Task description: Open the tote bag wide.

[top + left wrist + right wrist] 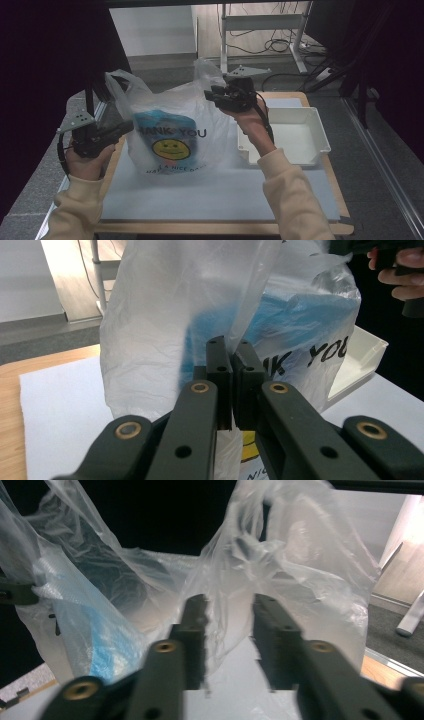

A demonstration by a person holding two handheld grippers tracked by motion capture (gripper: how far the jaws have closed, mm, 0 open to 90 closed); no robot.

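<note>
Plastic bag (175, 132) stands upright mid-table on the grey mat (210, 195), smiley print facing the person, something blue inside. White tray (320, 137) sits just right of it, empty.

Left gripper (120, 131) is at the bag's left side; the left gripper view shows its jaws clamped on a fold of bag film (235, 335), pads nearly touching. Right gripper (212, 95) is up at the bag's right handle, jaws parted with film hanging between them (227, 615), not pinched.

Likely move: right gripper closes on that handle; film lies straight ahead, running vertically.

High view gives the bag's position and the tray. Right gripper view alone shows the jaw gap and the open bag mouth.
</note>
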